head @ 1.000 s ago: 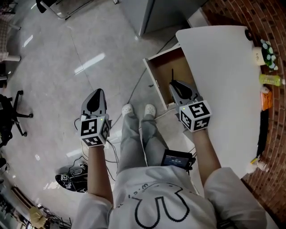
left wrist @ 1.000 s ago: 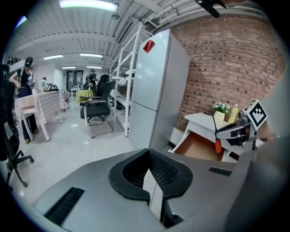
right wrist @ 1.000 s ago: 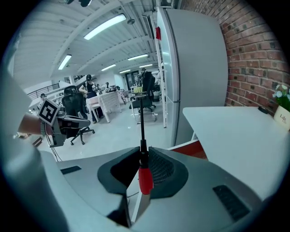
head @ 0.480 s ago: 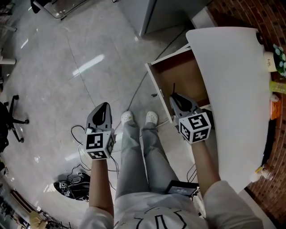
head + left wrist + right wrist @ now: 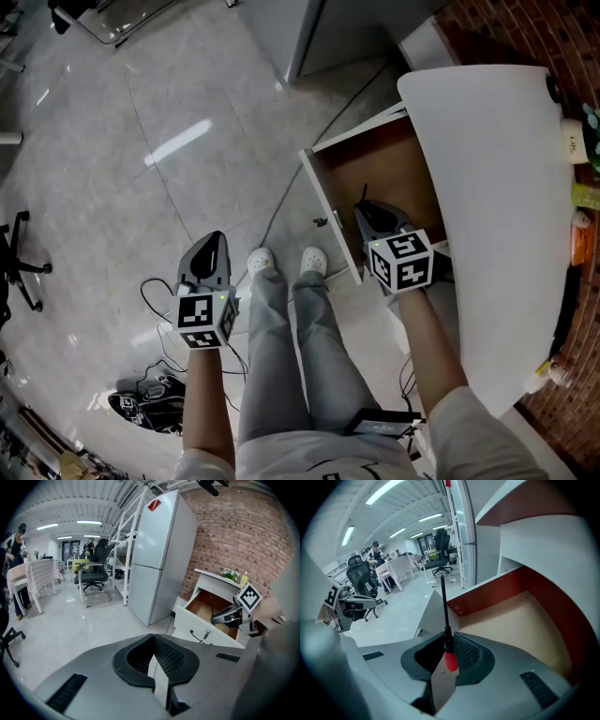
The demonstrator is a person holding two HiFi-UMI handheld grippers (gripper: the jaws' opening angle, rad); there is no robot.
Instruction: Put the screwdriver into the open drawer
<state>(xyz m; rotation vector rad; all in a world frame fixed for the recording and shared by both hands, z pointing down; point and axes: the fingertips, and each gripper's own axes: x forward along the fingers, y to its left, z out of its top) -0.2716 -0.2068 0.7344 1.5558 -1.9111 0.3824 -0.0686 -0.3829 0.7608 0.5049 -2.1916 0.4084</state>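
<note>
One screwdriver (image 5: 446,625) above drawer (image 5: 380,173), tabletop (image 5: 487,169) overhanging

You stand on a glossy pale grey floor (image 5: 141,141) with a red brick wall (image 5: 234,531) at your right. A tall grey refrigerator (image 5: 159,555) stands by it, and strip lights (image 5: 89,522) shine over an office chair (image 5: 93,576) beyond

My head camera looks steeply down; both gripper cameras sit close behind their jaws, facing forward. All three share the open drawer (image 5: 380,173).
</note>
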